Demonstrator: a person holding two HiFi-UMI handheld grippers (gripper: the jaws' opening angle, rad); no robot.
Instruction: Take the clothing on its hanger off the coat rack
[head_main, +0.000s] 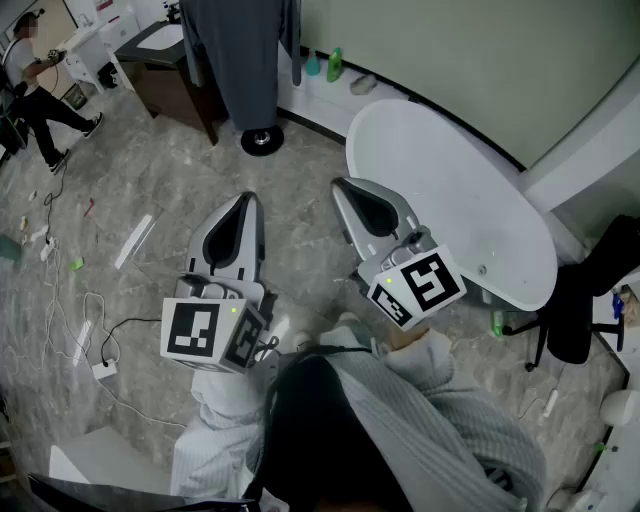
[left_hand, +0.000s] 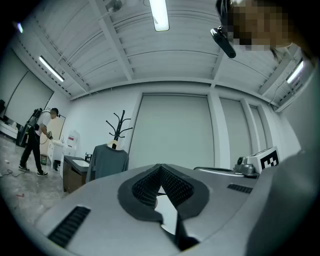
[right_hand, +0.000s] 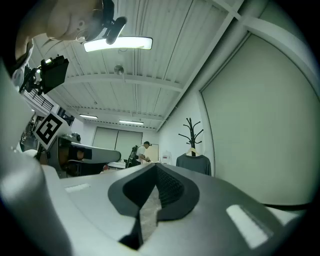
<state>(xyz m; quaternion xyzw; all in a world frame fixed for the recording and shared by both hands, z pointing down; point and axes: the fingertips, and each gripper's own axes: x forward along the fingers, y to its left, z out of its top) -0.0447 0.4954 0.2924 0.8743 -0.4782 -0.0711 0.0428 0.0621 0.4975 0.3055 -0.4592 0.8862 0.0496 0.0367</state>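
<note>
A dark grey top (head_main: 240, 60) hangs on a hanger from the coat rack, whose round black base (head_main: 262, 141) stands on the floor ahead. In the left gripper view the black rack (left_hand: 118, 125) rises above the top (left_hand: 107, 161), far off at left of centre. The right gripper view shows the rack (right_hand: 191, 132) and the top (right_hand: 194, 162) right of centre. My left gripper (head_main: 243, 205) and right gripper (head_main: 345, 190) are side by side, held low near the person's body, well short of the rack. Both are shut with nothing between the jaws.
A white round table (head_main: 450, 200) stands to the right, with a black chair (head_main: 590, 300) beyond it. A dark cabinet (head_main: 165, 70) sits left of the rack. Another person (head_main: 35, 90) stands at far left. Cables (head_main: 90, 320) and scraps lie on the floor; bottles (head_main: 333, 63) line the wall.
</note>
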